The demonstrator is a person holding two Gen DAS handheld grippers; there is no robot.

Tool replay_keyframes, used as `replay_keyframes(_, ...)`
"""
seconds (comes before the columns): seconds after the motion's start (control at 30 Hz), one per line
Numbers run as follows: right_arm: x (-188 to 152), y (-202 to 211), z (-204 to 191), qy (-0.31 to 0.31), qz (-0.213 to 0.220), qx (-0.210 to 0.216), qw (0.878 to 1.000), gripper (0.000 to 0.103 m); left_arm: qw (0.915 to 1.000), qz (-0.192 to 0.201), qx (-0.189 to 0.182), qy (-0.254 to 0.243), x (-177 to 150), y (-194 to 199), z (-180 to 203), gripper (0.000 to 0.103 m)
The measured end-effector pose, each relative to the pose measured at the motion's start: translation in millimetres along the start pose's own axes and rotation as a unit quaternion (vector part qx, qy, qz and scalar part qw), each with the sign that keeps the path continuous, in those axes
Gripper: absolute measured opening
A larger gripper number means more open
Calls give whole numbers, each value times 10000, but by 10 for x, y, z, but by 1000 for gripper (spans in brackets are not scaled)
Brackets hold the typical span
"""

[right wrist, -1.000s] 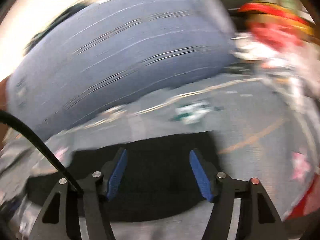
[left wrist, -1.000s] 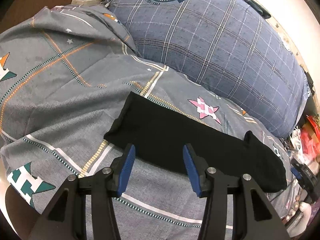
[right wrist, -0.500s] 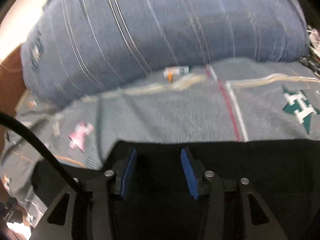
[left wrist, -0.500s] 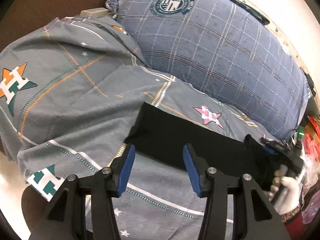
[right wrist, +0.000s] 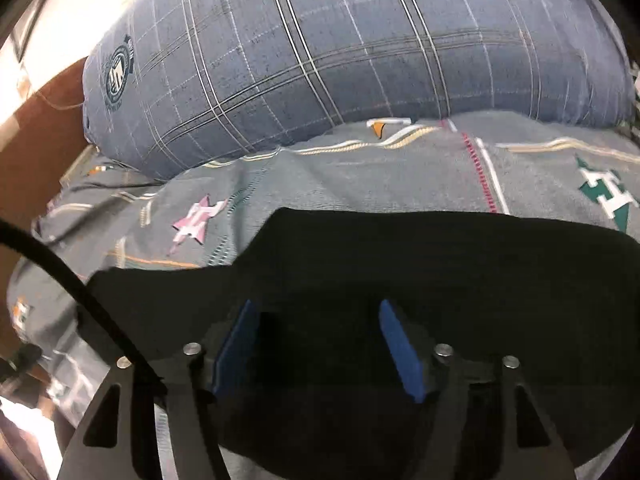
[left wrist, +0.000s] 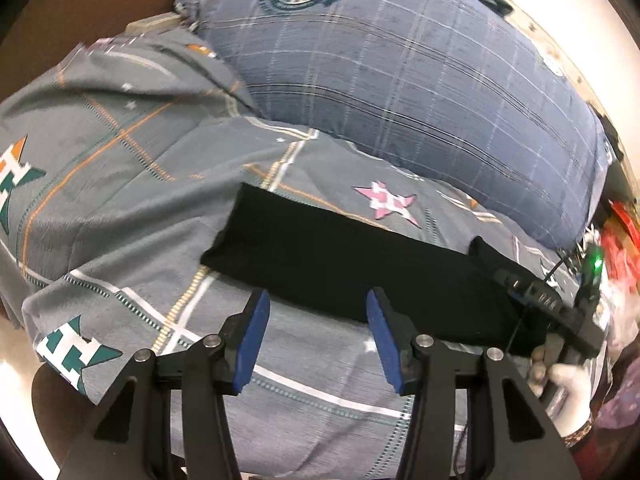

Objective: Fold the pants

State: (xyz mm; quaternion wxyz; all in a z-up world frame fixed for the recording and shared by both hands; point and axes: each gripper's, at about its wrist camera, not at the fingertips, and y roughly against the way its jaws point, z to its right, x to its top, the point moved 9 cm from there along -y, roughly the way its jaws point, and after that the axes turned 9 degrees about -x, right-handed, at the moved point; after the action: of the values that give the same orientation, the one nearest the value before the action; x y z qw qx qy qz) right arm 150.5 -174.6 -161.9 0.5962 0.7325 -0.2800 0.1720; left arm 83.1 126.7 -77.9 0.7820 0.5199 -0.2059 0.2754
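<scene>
Black and soft, the pants (left wrist: 340, 268) lie flat on the bed (left wrist: 120, 208), stretched in a long strip from left to right. They rest on a gray sheet with stars and letters on it. A big blue pillow (left wrist: 400, 80) sits behind them, near but not touching as far as I can see.

On the left side, my left gripper (left wrist: 316, 312) hangs just over the near edge of the pants. Its two blue fingers (left wrist: 256, 332) are wide apart and hold nothing. The left end of the pants looks like a clean, straight edge, and I think that corner is a good place to pinch.

Farther right, my right gripper (right wrist: 316, 320) is low over the other end of the pants (right wrist: 440, 272). Its fingers are apart too, with dark cloth under and between them. I cannot tell if the tips touch the cloth yet.

I think these pants are light and floppy. They will bend and sag when I lift them, not stay stiff. They will not break. The cloth may slip if I grab only a little, so I would pinch a good bit at the edge, all layers together. I would lift both ends evenly so the fold stays neat.
</scene>
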Motion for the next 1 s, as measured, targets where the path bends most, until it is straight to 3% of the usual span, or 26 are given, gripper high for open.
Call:
replay_keyframes(0.07,78,217,66,-253,365,214,9988,70,9999,-39,-39,-160,0,-15,141,50)
replay_keyframes(0.17,68,515,284,-305,698,18,9971,70,9983,-205,-117,-530,-10,-130,404,52)
replay_keyframes(0.3,-44,873,866,-710,892,-333,9929,70,9937,-558,-447,-863,-34,-403,756,55)
replay_keyframes(0.57,-385,1533,2081,-1643,1209,-1302,9703,70,9716,-1286,-1322,-1484,-118,-1148,1814,55)
replay_keyframes(0.67,-340,1549,2225,-1869,1225,-1075,9688,70,9583,-1656,-1565,-1725,-235,-1477,2253,55)
replay_keyframes(0.73,-196,1443,2106,-1918,1218,-600,9720,70,9510,-1798,-1627,-1917,-281,-1696,2450,55)
replay_keyframes(0.83,14,1084,1891,-1982,955,207,9753,70,9528,-1946,-1522,-1766,-235,-2089,2508,55)
replay_keyframes(0.9,57,776,1868,-2013,661,227,9770,70,9558,-1984,-1489,-1575,-208,-2282,2485,56)
replay_keyframes(0.97,20,511,1985,-2126,371,-97,9764,70,9558,-1916,-1515,-1637,-166,-2290,2543,59)
replay_keyframes(1.0,53,513,2021,-2147,563,-134,9750,70,9546,-1965,-1493,-1667,-168,-2278,2559,59)
